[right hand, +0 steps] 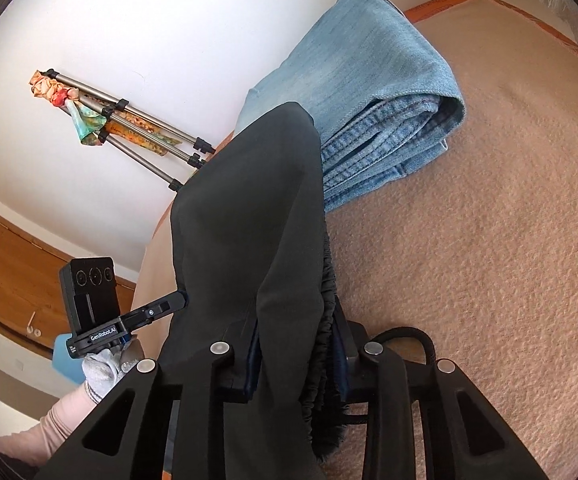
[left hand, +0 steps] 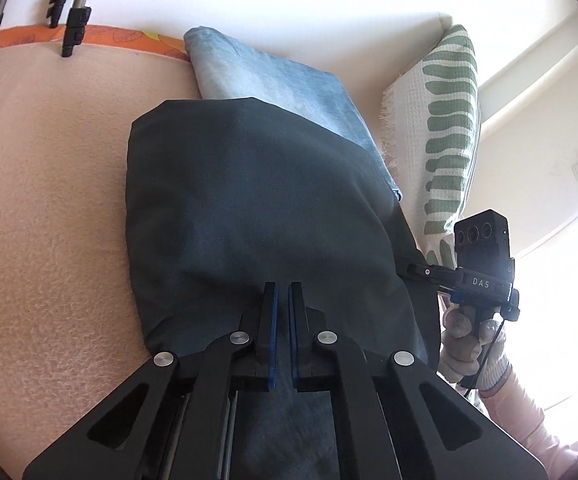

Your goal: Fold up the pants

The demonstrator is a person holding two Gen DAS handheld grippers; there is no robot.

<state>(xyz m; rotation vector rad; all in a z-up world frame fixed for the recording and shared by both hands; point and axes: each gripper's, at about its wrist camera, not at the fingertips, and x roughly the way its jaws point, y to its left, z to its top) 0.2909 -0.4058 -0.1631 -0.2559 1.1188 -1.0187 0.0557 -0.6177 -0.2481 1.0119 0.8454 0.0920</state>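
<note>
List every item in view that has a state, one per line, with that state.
dark pants: folded, lying on the bed, near end held by both grippers
left gripper: shut on the dark pants
right gripper: shut on the dark pants at the gathered waistband
blue jeans: folded, lying beyond the dark pants, partly under them
striped pillow: propped upright beside the jeans
tripod: legs folded together

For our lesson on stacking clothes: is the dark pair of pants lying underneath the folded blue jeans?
No, the dark pants lie over the near end of the folded blue jeans, covering part of them.
</note>
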